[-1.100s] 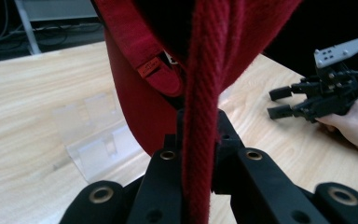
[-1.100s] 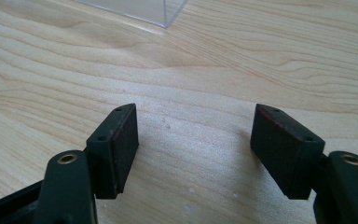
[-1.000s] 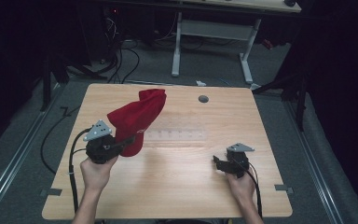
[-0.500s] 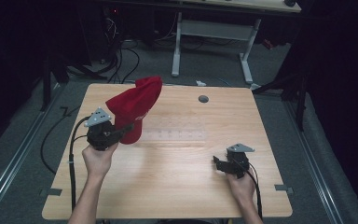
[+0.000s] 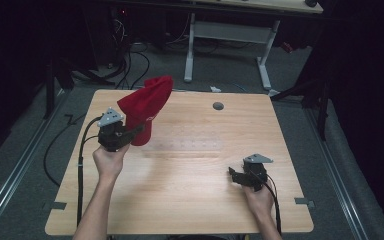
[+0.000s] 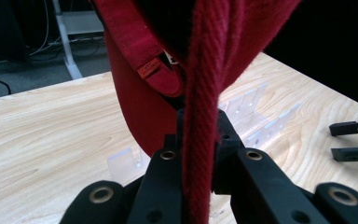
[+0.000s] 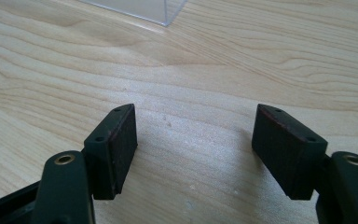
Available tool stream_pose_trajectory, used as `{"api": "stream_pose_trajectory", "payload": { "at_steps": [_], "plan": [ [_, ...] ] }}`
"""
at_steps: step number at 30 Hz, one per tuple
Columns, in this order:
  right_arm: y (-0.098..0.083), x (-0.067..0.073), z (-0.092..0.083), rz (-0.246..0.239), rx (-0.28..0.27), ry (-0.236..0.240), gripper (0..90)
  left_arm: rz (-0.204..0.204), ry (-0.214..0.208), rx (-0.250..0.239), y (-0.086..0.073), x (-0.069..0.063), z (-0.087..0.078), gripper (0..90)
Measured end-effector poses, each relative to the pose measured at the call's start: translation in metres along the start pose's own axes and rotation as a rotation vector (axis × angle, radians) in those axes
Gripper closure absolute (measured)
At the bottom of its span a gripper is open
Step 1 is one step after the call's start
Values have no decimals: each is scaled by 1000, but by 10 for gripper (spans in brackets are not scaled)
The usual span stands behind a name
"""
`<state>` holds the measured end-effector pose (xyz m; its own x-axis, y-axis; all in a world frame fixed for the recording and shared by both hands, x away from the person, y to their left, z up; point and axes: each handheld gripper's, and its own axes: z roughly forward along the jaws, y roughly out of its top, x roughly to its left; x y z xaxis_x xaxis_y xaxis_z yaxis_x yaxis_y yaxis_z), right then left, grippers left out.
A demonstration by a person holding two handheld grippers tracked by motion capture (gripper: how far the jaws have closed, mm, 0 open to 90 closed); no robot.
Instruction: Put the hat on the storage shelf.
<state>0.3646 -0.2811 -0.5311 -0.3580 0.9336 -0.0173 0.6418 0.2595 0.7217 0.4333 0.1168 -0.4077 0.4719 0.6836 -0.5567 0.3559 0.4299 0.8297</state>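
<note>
The left gripper (image 5: 136,131) is clamped tight on a fold of the red cap (image 5: 146,106), w/ the thick twill fabric pinched between its jaws in the left gripper view (image 6: 200,154), and the cap stands up in the air above the far-left part of the tabletop (image 5: 190,200), crown pointing up and away from the person. Compared w/ a second ago, the left hand has carried the cap sideways toward the left edge and a bit toward the far edge; the cap was nearer the tabletop's middle then, over the clear plastic rack (image 5: 190,146), and now it hangs left of that rack w/ its lower end close to, maybe brushing, the wood. Grip itself hasn't changed, same pinch throughout. The right gripper (image 5: 236,176) sits low near the near-right corner, jaws apart w/ nothing between them, pads (image 7: 121,140) just over bare wood, and it hasn't shifted. Reading: the cap is mid-transport, likely being repositioned or shaken out before it's laid flat or handed across; the idle right side looks ready to take a second hold on the brim or strap (image 6: 140,51) once the cap comes within reach. The round grommet (image 5: 218,106) near the far edge is untouched.
</note>
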Motion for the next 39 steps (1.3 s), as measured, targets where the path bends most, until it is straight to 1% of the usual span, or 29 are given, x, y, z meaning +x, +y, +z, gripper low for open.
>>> {"api": "stream_pose_trajectory", "payload": {
  "at_steps": [5, 10, 16, 19, 26, 28, 30, 32, 33, 39],
  "plan": [
    [0, 0, 0, 0, 0, 1, 309, 2, 15, -4, -2, 7, 7, 850],
    [0, 0, 0, -1, 0, 1, 308, -9, 16, -23, -2, 12, 11, 850],
    [0, 0, 0, 1, 1, 1, 308, -12, 25, -26, -4, 16, 16, 850],
    [0, 0, 0, 0, 1, 1, 308, -6, 25, -28, -6, 16, 18, 850],
    [0, 0, 0, 0, 1, 1, 308, 20, 45, -13, -13, 18, 23, 849],
    [0, 0, 0, 0, 1, 1, 308, 22, 50, -10, -15, 18, 25, 849],
    [0, 0, 0, 0, 1, 1, 307, 22, 49, -16, -16, 18, 25, 847],
    [0, 0, 0, 0, 1, 2, 306, 9, 50, -26, -17, 19, 24, 848],
    [0, 0, 0, 0, 1, 2, 306, -5, 52, -35, -18, 20, 23, 848],
    [0, 0, 0, -2, 0, 2, 306, -21, 60, -41, -19, 22, 23, 848]
  ]
}}
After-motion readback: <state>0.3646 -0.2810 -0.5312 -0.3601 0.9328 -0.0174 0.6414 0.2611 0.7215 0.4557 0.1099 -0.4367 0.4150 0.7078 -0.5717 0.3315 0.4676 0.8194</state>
